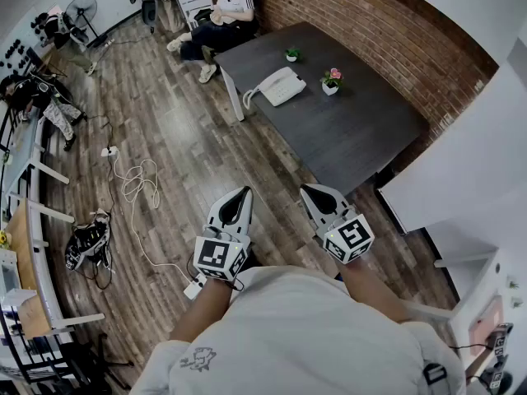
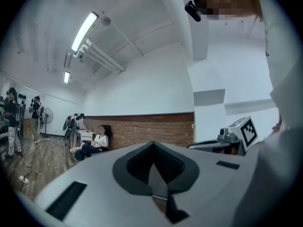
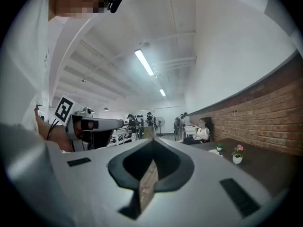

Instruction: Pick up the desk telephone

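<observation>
- The step in hand is judged to be the very start. The desk telephone (image 1: 278,85) has not been reached, and nothing is held.
- The left claw (image 1: 242,194) is seen shut tight, with nothing between its jaws.
- The right claw (image 1: 309,191) is shut tight too, and it is just as empty.
- Both claws are held level and side by side, close to the person (image 1: 296,336) who holds them. They are over the wooden floor (image 1: 181,138), well apart from the worktop (image 1: 354,138).
- The desk telephone is found far ahead, on the far left part of the dark worktop, near its left edge.
- A pot with a pink flower (image 1: 332,80) is set just to the right of it, and a small green plant (image 1: 291,54) is set a little farther back.
- A brick wall (image 1: 387,39) is seen behind the worktop, on the right.
- The desk telephone is white and low. Its handset seems to be laid on it, and a curly white cord is hung at its left end.
- For the next move, it is judged that the worktop must be walked up to. Then a claw must be opened wide and its jaws brought around the telephone.
- Care will likely be needed so that the flower pot is not knocked and the cord is not caught.
</observation>
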A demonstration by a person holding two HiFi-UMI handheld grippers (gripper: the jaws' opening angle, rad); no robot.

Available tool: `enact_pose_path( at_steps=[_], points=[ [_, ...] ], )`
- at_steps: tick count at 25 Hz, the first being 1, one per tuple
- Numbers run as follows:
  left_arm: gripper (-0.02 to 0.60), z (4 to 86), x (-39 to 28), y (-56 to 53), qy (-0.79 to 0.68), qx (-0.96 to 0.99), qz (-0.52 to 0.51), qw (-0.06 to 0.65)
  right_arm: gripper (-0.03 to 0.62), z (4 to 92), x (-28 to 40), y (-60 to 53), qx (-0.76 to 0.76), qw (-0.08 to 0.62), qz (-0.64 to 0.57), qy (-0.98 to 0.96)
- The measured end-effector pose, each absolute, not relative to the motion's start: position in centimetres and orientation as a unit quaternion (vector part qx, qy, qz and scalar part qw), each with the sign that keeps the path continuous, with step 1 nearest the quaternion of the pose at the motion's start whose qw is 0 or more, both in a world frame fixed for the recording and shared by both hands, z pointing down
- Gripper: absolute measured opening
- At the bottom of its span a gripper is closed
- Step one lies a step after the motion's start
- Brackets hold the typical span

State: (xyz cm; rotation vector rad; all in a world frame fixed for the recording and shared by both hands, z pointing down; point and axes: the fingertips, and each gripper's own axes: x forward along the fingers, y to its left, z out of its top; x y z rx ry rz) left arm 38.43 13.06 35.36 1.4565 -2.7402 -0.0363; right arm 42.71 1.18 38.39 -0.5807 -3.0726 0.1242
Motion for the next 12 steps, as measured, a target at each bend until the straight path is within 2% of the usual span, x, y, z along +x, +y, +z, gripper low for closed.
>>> enact_pose_path(
  at_steps=[12],
  points=[
    [0.011,35.8,37.1,13.4,-0.880,0.475,-0.016,0.025,0.005,38.6,41.7,1.5,-0.181,0.013,0.038,-0.983]
  ],
)
